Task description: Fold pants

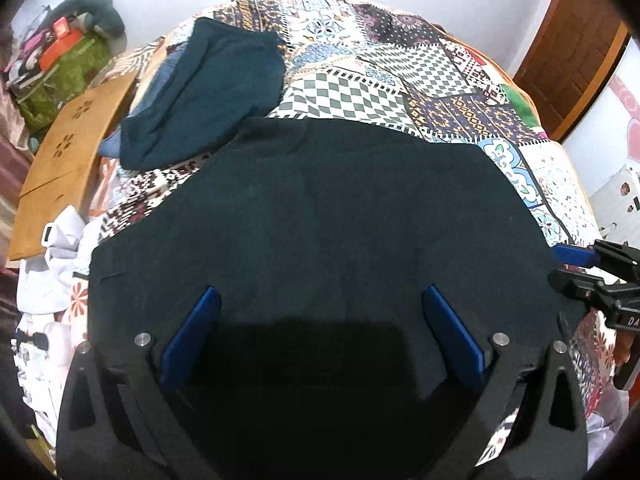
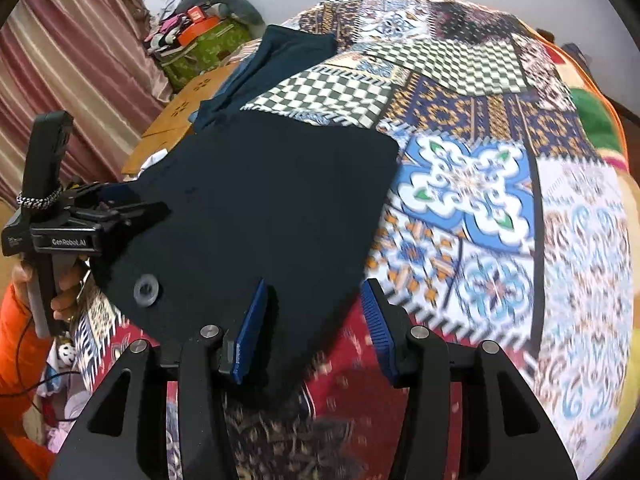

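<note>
The dark navy pants (image 1: 328, 216) lie folded flat on the patchwork bedspread (image 1: 392, 72). My left gripper (image 1: 320, 300) is open, its blue pads (image 1: 192, 332) spread just over the near part of the pants. In the right wrist view the pants (image 2: 264, 200) show a button near their left edge. My right gripper (image 2: 316, 292) is open over the pants' near right edge and holds nothing. The left gripper (image 2: 120, 208) appears there at the pants' left edge. The right gripper (image 1: 576, 256) shows at the right edge of the left wrist view.
A folded teal garment (image 1: 208, 88) lies at the far left of the bed, also in the right wrist view (image 2: 280, 64). A wooden board (image 1: 68, 160), a green bag (image 1: 68, 76) with clutter, and white clothes (image 1: 52, 280) sit left. A curtain (image 2: 72, 60) hangs left.
</note>
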A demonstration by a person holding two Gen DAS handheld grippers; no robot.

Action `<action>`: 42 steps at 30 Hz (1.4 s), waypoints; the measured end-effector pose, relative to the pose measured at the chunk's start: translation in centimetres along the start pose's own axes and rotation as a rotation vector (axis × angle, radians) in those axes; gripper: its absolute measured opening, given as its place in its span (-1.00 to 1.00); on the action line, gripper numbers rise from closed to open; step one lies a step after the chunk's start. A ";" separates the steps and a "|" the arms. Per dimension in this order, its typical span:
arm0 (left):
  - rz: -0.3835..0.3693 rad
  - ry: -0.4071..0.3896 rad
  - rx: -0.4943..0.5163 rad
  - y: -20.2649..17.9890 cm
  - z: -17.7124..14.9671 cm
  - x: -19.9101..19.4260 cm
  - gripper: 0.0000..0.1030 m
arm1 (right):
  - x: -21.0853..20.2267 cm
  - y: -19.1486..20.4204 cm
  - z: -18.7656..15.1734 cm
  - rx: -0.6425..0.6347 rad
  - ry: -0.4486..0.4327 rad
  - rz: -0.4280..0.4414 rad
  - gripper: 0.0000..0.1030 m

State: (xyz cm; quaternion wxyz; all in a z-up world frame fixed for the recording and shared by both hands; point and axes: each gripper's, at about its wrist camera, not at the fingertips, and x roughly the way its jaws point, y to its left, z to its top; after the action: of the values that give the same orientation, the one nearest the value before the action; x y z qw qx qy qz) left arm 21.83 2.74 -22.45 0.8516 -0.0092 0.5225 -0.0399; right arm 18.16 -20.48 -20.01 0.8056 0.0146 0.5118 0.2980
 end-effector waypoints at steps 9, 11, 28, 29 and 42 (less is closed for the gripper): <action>0.070 -0.070 0.006 1.0 -2.6 -3.1 1.00 | -1.8 -0.4 -1.5 0.027 -0.020 -0.067 -0.11; 0.094 -0.081 0.003 1.5 -3.1 -3.9 1.00 | -2.3 -0.2 -1.3 0.021 -0.035 -0.090 -0.11; 0.121 -0.168 -0.381 12.0 -7.2 -9.4 1.00 | -4.4 8.5 3.5 -0.189 -0.235 -0.079 -0.01; 0.104 -0.150 -0.410 12.6 -7.8 -9.1 1.00 | -3.9 9.1 3.6 -0.204 -0.229 -0.072 -0.01; -0.273 0.024 -0.767 17.5 -14.4 -4.5 1.00 | 3.7 12.1 2.1 -0.300 -0.071 -0.066 0.16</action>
State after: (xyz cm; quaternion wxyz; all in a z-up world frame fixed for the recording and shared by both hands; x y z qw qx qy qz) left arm 8.04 20.95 -25.96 0.7671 -0.3947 0.5037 0.0450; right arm 15.40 -8.14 -18.03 0.8259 -0.1122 0.4327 0.3436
